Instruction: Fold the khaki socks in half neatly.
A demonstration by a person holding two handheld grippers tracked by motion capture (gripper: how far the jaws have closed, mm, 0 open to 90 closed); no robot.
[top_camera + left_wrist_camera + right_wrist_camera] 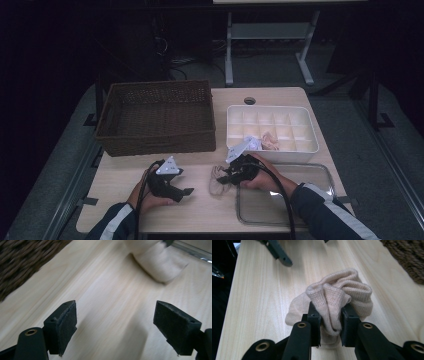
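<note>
Beside glass dish (pixel 320 172): my right gripper (pixel 330 322) clamped bunched beige sock (pixel 342 293), ready for sorting; left gripper (pixel 113 322) stood wide, empty, clear of sock.

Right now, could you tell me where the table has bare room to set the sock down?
The widest bare wood lies along the near edge, between the left claw and the clear tray. A narrower strip runs in front of the wicker basket. It is crowded around the right claw, shut on the sock, beside the white divided box.
</note>
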